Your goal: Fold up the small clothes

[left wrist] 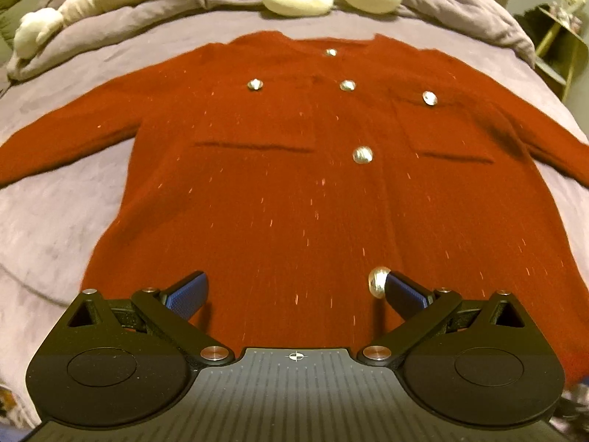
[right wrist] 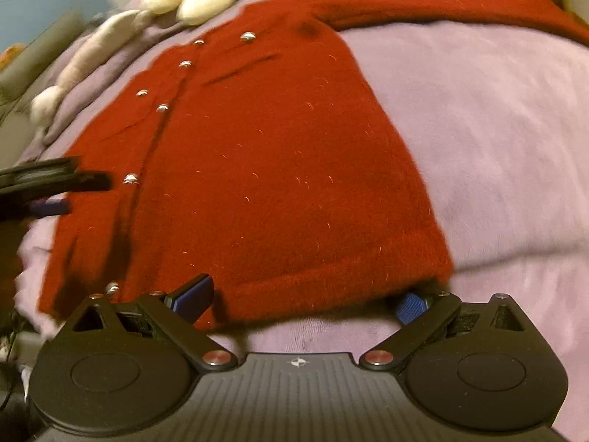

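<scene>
Red cardigan (left wrist: 287,191) is spread flat, front up, on the lilac bedspread (left wrist: 55,202), sleeves out to both sides. Left gripper (left wrist: 294,291) hovers over the hem, fingers wide, right next to a silver button (left wrist: 378,280). Right gripper (right wrist: 300,300) sits wide open at the hem's corner.

Red cardigan (left wrist: 294,191), silver-buttoned, spread flat, front up, sleeves outstretched

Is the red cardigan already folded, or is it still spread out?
Spread out: the red knitted cardigan with silver buttons lies flat on the lilac bed cover, both sleeves stretched sideways.
</scene>
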Demonstrator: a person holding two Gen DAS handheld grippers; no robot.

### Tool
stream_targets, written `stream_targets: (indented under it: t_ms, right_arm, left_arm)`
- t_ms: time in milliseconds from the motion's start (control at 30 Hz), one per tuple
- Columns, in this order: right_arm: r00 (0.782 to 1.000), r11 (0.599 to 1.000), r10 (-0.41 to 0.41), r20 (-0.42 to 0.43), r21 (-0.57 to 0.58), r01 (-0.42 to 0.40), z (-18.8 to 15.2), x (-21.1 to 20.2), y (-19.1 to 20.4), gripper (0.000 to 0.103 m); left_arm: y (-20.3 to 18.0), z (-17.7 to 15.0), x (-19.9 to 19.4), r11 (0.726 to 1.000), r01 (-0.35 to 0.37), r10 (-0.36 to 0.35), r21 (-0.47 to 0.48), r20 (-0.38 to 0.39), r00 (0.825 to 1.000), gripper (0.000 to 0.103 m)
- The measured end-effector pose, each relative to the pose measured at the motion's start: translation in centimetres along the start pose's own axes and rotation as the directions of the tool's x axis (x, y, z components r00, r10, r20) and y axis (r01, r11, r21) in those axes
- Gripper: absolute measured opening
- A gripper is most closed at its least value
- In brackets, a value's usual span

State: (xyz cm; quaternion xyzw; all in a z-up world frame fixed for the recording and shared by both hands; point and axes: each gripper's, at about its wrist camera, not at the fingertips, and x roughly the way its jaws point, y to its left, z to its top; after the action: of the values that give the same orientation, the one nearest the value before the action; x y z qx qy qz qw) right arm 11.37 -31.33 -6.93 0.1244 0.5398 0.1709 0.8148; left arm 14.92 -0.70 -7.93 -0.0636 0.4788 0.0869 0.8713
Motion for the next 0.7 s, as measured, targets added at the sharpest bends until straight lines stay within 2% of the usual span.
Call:
stream_targets:
  t_ms: [67,100,167,233,300,333,367,400,433,500,567,633,667,700]
  right_arm:
    - [0.991,0.995,0.066,0.115,0.067,-0.074,2.0,-2.2,-2.7,0.099]
    - [0.980,0.992,0.058,0.191,0.102,-0.078,3.1,-3.3,-4.3,0.099]
    - [0.942,0.973,-0.021,0.334,0.222,-0.057,5.9,-5.1,-8.6,0.099]
    - [0.901,0.926,-0.100,0.422,0.371,-0.071,8.4,-5.7,-13.7,0.098]
    - [0.872,0.848,-0.183,0.455,0.521,-0.094,10.5,-5.2,-18.6,0.083]
    - [0.863,0.812,-0.209,0.460,0.574,-0.109,11.2,-4.7,-20.5,0.078]
    - [0.854,0.757,-0.246,0.457,0.641,-0.125,11.8,-4.0,-22.6,0.067]
    - [0.849,0.711,-0.271,0.454,0.689,-0.141,12.1,-3.1,-24.1,0.060]
    - [0.846,0.674,-0.278,0.456,0.720,-0.166,12.4,-2.6,-25.3,0.058]
    - [0.824,0.608,-0.281,0.492,0.756,-0.244,12.7,-1.5,-26.8,0.057]
    - [0.805,0.573,-0.303,0.510,0.772,-0.274,13.1,-0.6,-27.4,0.057]
    - [0.795,0.553,-0.320,0.516,0.783,-0.285,13.6,0.6,-27.8,0.056]
    - [0.790,0.548,-0.332,0.515,0.787,-0.282,14.1,1.0,-27.8,0.052]
    - [0.787,0.553,-0.348,0.510,0.789,-0.268,14.3,1.3,-27.5,0.043]
  left_arm:
    - [0.3,0.2,1.1,1.000,0.011,-0.011,-0.028,-0.008,1.000,0.103]
    - [0.5,0.2,1.6,0.999,0.020,-0.021,-0.050,-0.020,1.000,0.103]
    - [1.3,-0.1,2.3,0.992,0.054,-0.058,-0.115,-0.036,0.998,0.103]
    - [2.2,-0.5,2.5,0.983,0.072,-0.075,-0.170,-0.007,0.997,0.103]
    - [2.7,-0.8,2.6,0.978,0.088,-0.088,-0.187,0.010,0.996,0.103]
    - [2.8,-0.9,2.6,0.979,0.096,-0.096,-0.180,0.012,0.995,0.103]
    - [2.8,-0.9,2.6,0.981,0.100,-0.099,-0.165,0.013,0.995,0.103]
    - [2.7,-1.0,2.6,0.984,0.098,-0.098,-0.149,0.011,0.995,0.103]
    - [2.6,-1.0,2.6,0.986,0.097,-0.097,-0.135,0.009,0.995,0.103]
    - [2.5,-0.9,2.8,0.988,0.097,-0.098,-0.121,0.001,0.995,0.103]
    - [2.6,-0.8,2.9,0.987,0.104,-0.105,-0.126,-0.004,0.994,0.103]
    - [2.8,-0.7,2.9,0.986,0.111,-0.113,-0.122,-0.003,0.994,0.103]
    - [2.9,-0.7,2.9,0.986,0.115,-0.116,-0.117,0.001,0.993,0.103]
    - [3.0,-0.7,2.7,0.987,0.118,-0.118,-0.111,0.006,0.993,0.103]
